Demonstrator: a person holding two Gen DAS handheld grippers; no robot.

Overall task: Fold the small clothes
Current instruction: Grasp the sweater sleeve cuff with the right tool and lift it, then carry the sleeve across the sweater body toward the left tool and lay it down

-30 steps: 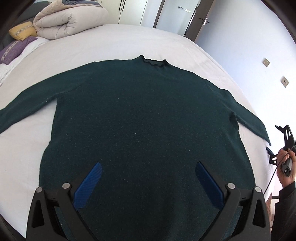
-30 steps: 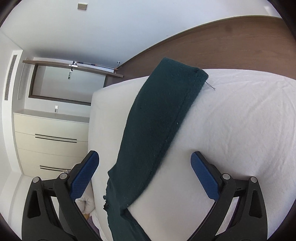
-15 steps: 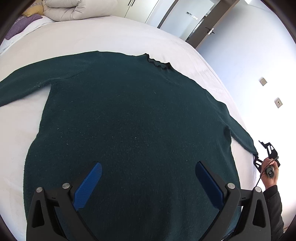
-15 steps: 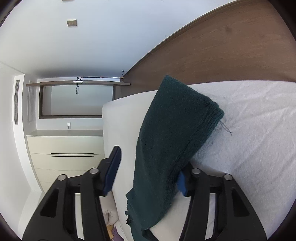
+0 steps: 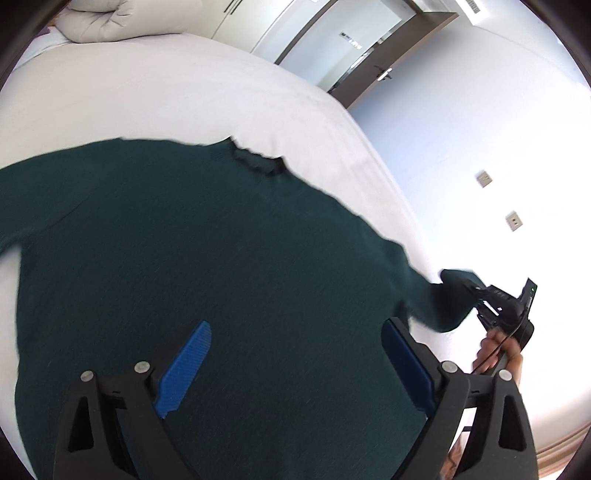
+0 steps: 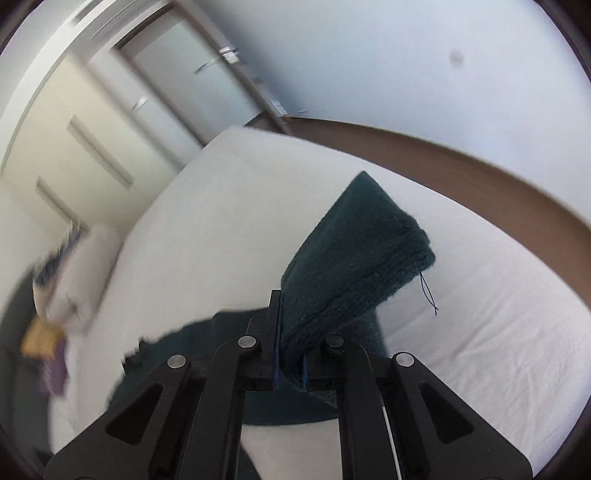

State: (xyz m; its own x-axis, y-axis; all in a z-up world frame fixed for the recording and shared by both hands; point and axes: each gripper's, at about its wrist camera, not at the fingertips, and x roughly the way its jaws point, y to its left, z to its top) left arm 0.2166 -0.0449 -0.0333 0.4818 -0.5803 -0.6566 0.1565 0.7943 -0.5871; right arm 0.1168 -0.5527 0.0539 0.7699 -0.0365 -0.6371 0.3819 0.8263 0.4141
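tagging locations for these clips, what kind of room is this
Most likely a bedroom: a dark green knit sweater lies spread on a wide bed with a white sheet, a rolled cream duvet sits at its far end, and tall pale wardrobe doors line the wall.

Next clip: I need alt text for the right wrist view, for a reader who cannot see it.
The right gripper is shut on the sleeve cuff of a dark green sweater, lifting it above a white bed, with a loose thread dangling from the cuff. Behind, blurred, are cream cupboards and a brown wooden bed surround.
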